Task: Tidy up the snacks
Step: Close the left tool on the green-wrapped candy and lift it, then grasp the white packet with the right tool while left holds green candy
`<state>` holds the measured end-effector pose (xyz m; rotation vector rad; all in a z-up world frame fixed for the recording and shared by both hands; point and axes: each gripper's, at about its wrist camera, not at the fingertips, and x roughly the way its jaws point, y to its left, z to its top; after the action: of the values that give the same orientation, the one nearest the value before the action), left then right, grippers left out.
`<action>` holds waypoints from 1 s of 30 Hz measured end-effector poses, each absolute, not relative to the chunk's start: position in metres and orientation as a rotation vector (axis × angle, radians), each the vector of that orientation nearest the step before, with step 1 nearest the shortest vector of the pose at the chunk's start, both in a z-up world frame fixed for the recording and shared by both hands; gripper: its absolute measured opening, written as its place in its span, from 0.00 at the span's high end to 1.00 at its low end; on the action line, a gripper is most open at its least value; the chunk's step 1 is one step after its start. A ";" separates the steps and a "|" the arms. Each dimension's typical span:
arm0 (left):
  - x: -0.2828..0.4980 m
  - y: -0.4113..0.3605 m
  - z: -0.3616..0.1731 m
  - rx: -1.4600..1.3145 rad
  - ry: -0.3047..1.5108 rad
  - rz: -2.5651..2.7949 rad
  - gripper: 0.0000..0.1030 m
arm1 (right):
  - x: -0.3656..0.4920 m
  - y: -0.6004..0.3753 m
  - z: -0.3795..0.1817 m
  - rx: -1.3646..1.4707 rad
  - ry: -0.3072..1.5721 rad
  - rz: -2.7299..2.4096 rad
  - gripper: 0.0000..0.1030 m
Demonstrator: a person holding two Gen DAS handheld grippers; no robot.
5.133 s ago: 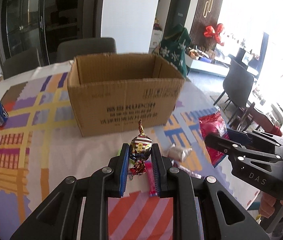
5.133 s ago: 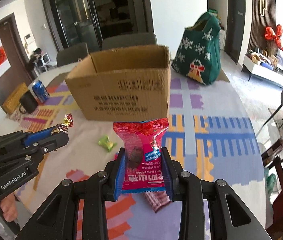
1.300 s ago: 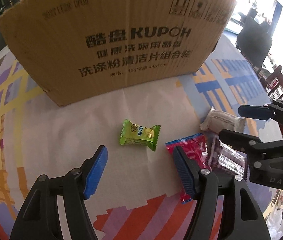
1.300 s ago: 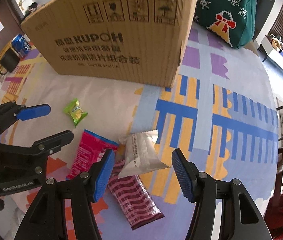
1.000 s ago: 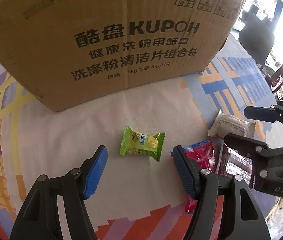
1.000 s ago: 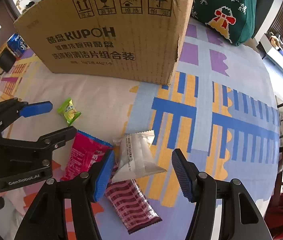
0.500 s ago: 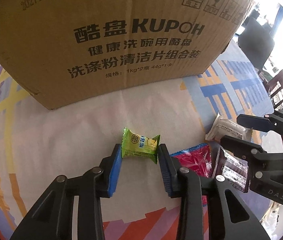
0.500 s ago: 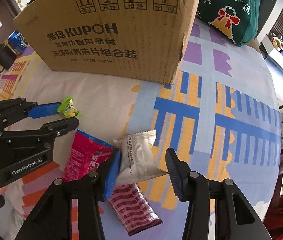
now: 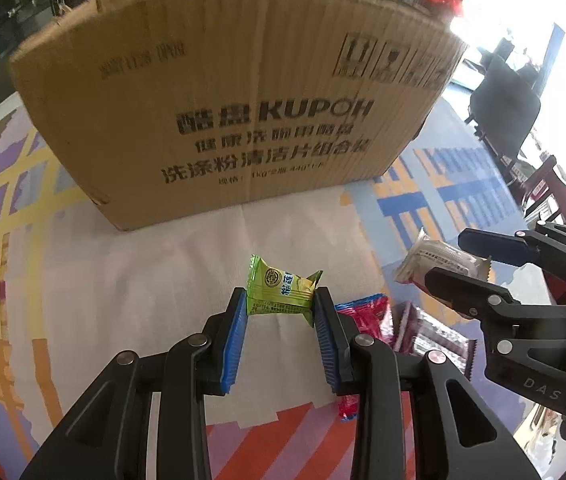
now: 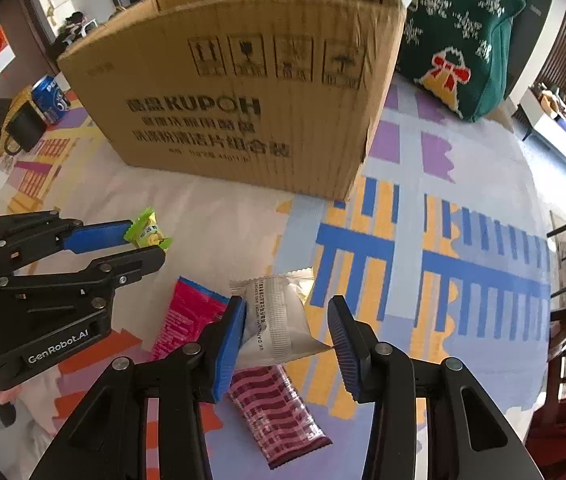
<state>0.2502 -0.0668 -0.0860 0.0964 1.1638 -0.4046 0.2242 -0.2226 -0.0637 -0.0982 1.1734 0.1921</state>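
Observation:
My left gripper (image 9: 280,300) is shut on a small green candy (image 9: 283,292) and holds it just above the patterned tablecloth, in front of the KUPOH cardboard box (image 9: 223,100). The right wrist view shows the same candy (image 10: 147,232) in that gripper (image 10: 145,246), off to the left. My right gripper (image 10: 287,312) has a white snack packet (image 10: 279,320) between its blue pads. Its jaws are closing, and both pads touch the packet. The packet lies partly over a red packet (image 10: 187,320) and a maroon striped packet (image 10: 275,412).
The box (image 10: 243,100) stands open-topped close behind the snacks. A blue can (image 10: 51,96) and a black mug (image 10: 25,128) sit at the far left. A green knitted bag (image 10: 459,40) is behind the box on the right. Chairs (image 9: 503,104) stand past the table's right edge.
My left gripper closed on the green candy and lifted it a little off the cloth. My right gripper narrowed around the white packet and stayed in place.

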 end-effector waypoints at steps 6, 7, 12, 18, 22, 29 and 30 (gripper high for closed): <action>0.245 -0.067 -0.067 0.082 1.119 -0.401 0.68 | 0.217 -0.221 -0.045 -0.102 1.115 0.195 0.57; 0.244 -0.066 -0.062 0.081 1.107 -0.400 0.68 | 0.217 -0.220 -0.043 -0.101 1.108 0.196 0.57; 0.240 -0.063 -0.046 0.073 1.063 -0.395 0.68 | 0.214 -0.218 -0.030 -0.088 1.066 0.197 0.58; 0.238 -0.064 -0.024 0.070 0.996 -0.392 0.68 | 0.211 -0.219 -0.014 -0.066 1.010 0.193 0.57; 0.236 -0.060 -0.007 0.064 0.951 -0.390 0.68 | 0.209 -0.218 -0.001 -0.054 0.968 0.190 0.58; 0.235 -0.057 0.017 0.065 0.885 -0.394 0.68 | 0.207 -0.216 0.022 -0.040 0.896 0.196 0.58; 0.235 -0.056 0.020 0.065 0.877 -0.394 0.68 | 0.207 -0.216 0.025 -0.039 0.887 0.196 0.58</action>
<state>0.2351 -0.0563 0.0198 0.0648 0.8768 -0.3937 0.2069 -0.2159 0.0254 -0.0393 0.8872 0.1965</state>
